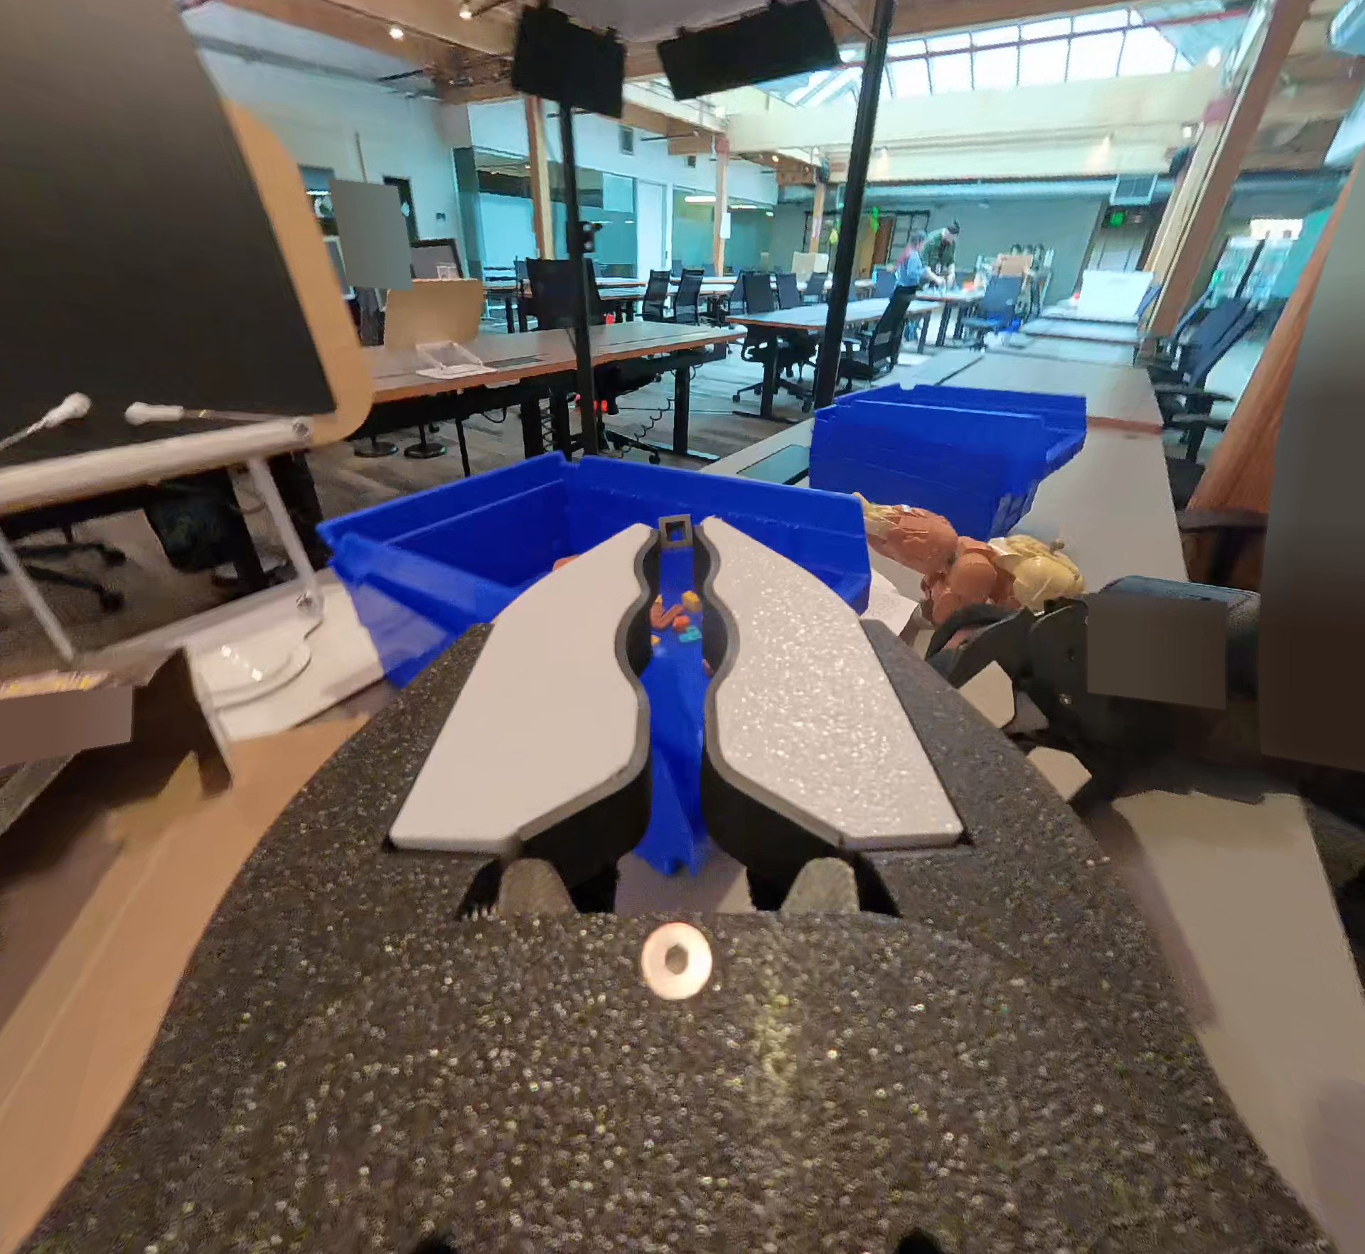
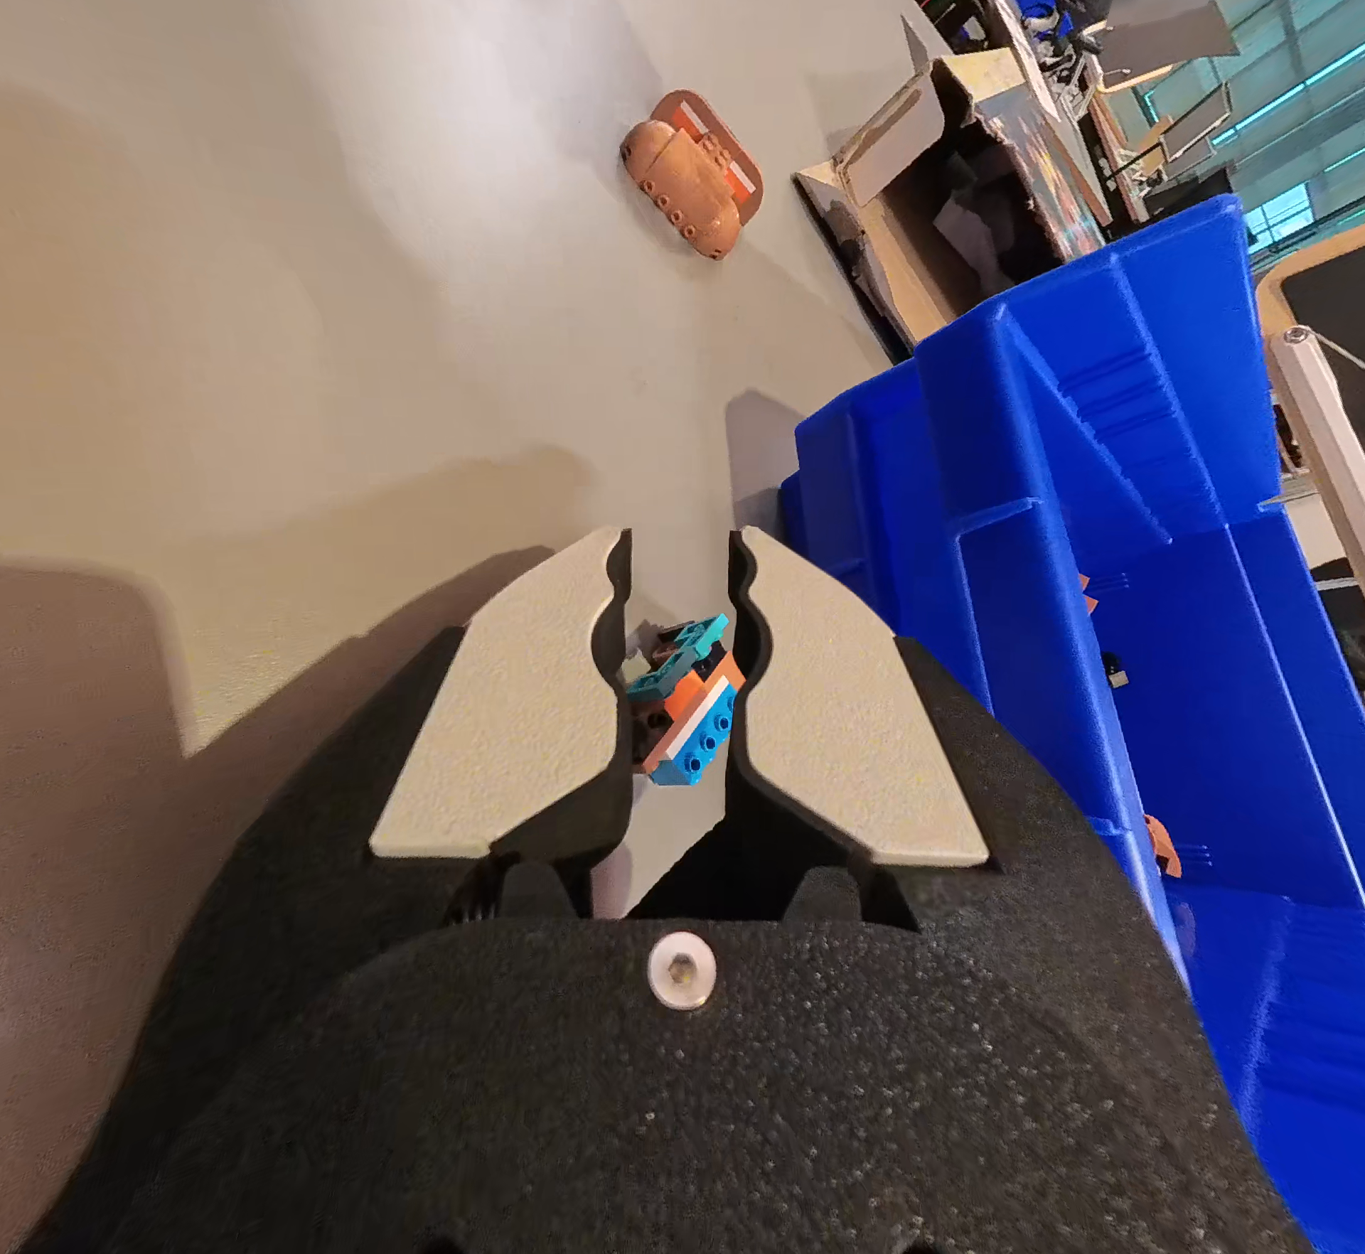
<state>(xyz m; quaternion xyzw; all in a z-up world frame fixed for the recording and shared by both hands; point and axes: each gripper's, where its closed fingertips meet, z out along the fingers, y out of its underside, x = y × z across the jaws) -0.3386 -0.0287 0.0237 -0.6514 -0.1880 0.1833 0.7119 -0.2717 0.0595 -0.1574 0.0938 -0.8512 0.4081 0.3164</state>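
My left gripper is shut on a small black square piece held at its fingertips. It hangs over an open blue bin with several small coloured bricks on its floor. My right gripper is shut on a small brick build of blue, orange, white and teal pieces, held deep between the fingers above the white table, beside the blue bin's outer wall. The right gripper also shows in the left wrist view, right of the bin.
A brown brick model lies on the table farther ahead. An open cardboard box stands behind the bin. Brown and cream brick models and a stack of blue bins stand to the right. A stand with a dark screen stands to the left. Across from one pair of fingers to the other is roughly 20 cm.
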